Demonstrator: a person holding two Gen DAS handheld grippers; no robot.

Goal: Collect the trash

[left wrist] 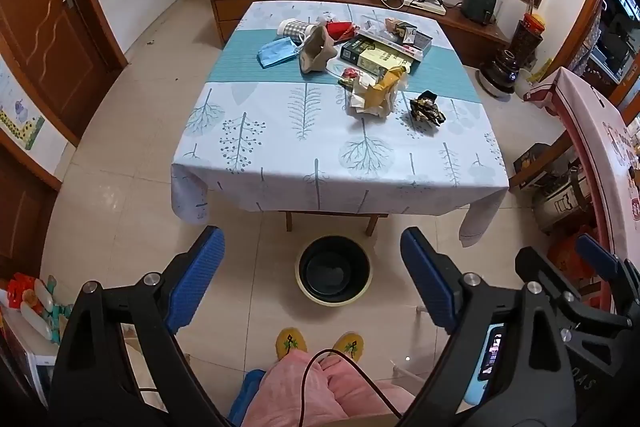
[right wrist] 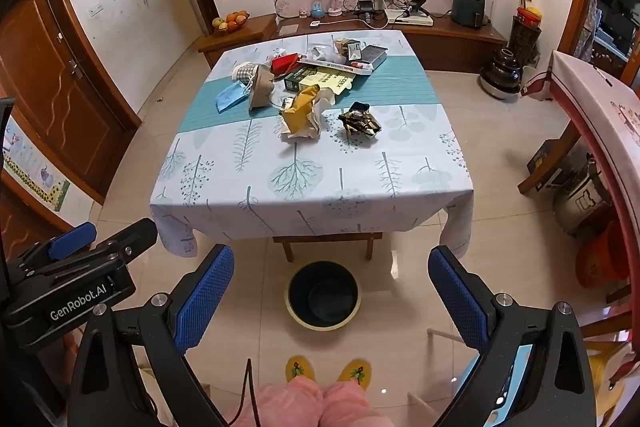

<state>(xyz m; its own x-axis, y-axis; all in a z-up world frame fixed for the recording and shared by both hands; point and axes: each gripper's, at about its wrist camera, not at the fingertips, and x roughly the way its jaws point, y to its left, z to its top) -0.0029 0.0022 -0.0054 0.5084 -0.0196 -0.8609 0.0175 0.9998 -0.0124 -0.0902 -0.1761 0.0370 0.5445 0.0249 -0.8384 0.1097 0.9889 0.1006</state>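
Judging by the layout, the job had not started. Table (left wrist: 280, 147) filled the middle of both views, under a pale tree-print cloth with a teal band across its far half. All the trash sat on that far half; none was in the bin.

Bin (left wrist: 334, 270), dark inside with a cream rim, stood on the floor tiles just off the near table edge, at 6 o'clock from the table's middle. It looked empty, though the bottom was dim.

Largest piece: a flat black-and-yellow box (right wrist: 320, 79) at 12 o'clock on the table, with more boxes and packets heaped behind it. Next, a crumpled yellow-and-white paper wad (right wrist: 301, 117) near the table's middle. A brown paper bag (left wrist: 316, 51) stood at 11 o'clock, touching a blue face mask (left wrist: 277, 51) on its 9 o'clock side. A checked cup (left wrist: 295, 28) lay behind those. Smallest: a dark, shiny crushed wrapper (right wrist: 359, 123) at 3 o'clock from the yellow wad, apart from it.

Left gripper (left wrist: 312, 283) had its blue jaws spread wide, nothing between them. Right gripper (right wrist: 330, 303) likewise gaped wide and empty. Both were well short of the table, over the bin and the person's yellow slippers (right wrist: 328, 371).

Every piece was left to collect.
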